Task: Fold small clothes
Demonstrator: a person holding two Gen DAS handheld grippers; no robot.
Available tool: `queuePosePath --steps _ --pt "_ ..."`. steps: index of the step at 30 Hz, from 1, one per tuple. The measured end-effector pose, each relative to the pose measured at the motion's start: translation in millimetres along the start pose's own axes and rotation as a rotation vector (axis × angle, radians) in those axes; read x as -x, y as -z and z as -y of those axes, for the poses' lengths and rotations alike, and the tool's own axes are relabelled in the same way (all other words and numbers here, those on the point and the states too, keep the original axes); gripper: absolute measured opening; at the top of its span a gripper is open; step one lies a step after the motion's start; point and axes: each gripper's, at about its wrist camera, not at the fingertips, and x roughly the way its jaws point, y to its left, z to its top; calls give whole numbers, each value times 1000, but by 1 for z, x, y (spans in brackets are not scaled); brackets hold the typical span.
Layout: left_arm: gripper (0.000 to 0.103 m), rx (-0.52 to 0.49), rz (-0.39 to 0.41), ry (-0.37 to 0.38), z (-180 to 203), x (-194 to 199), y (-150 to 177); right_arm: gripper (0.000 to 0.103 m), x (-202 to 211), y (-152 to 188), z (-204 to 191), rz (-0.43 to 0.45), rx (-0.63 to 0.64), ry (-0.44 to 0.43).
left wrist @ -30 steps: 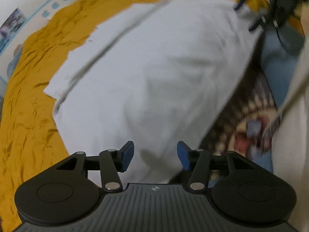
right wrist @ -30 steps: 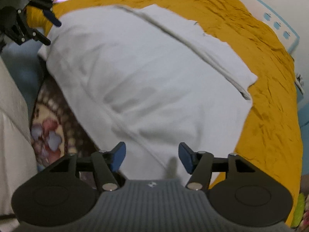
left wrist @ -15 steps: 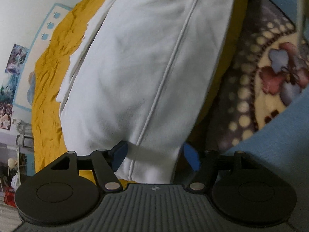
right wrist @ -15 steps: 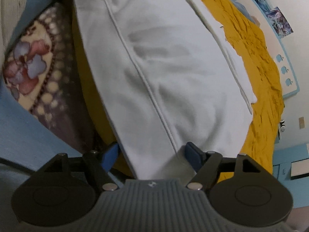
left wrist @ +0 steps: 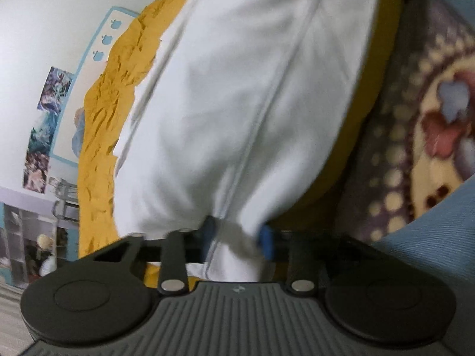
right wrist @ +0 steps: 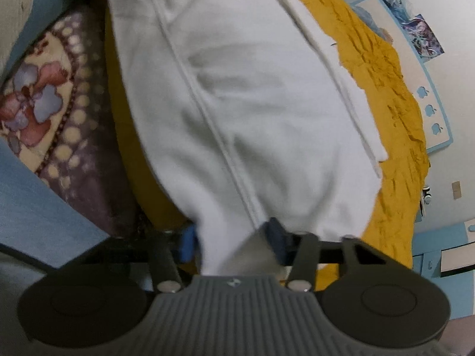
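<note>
**Both hand-held grippers pinch the white garment's near edge**

Where half a second ago each pair of blue pads stood apart around the cloth, they have now drawn in on it. The left hand-held gripper is closed on a bunched corner of the white garment, the fabric gathered between its pads and a stitched seam running down into the pinch. The right hand-held gripper likewise clamps the garment at its near edge, cloth puckered between its pads just beside another seam. A full second ago both grippers hung higher above the garment with pads wide apart and neither touching it.

The garment lies spread over a mustard sheet on the bed, a narrower white strip lying along its far side. A floral blanket lies beside the sheet, toward the person, with blue fabric nearer still.

Both views are smeared by motion, so seams and edges read soft. The garment's far end runs out of frame at the top in both views, and each gripper's body hides the cloth nearest it. What kind of garment it is cannot be told. Neither gripper shows in the other's view
</note>
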Motion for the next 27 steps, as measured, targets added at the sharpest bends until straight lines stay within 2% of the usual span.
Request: queuePosePath --steps 1,2,4,8,12,15,18,20,23,27 --pt "11 22 15 25 -6 8 0 28 6 -1 5 7 -14 -5" --pt "10 41 25 37 -12 15 -2 24 13 -1 10 15 -27 -17" --pt "9 52 54 23 -23 30 -4 0 25 -5 16 26 -41 -42" --pt "9 104 96 20 -51 54 -9 0 56 -12 34 64 -56 -50" --pt "9 182 140 -9 -93 60 -19 0 75 -20 63 113 -100 3" --pt "9 225 169 -26 -120 49 -30 0 76 -29 90 144 -137 57" --pt "9 254 164 -8 -139 20 -45 0 57 -41 115 152 -182 75" --pt "10 287 146 29 -149 -2 -51 0 36 -49 129 148 -218 58" --pt "13 367 124 127 -164 -38 -54 0 2 -58 142 124 -265 2" --pt "29 500 91 237 -188 -74 -46 3 -36 -61 153 85 -322 -45"
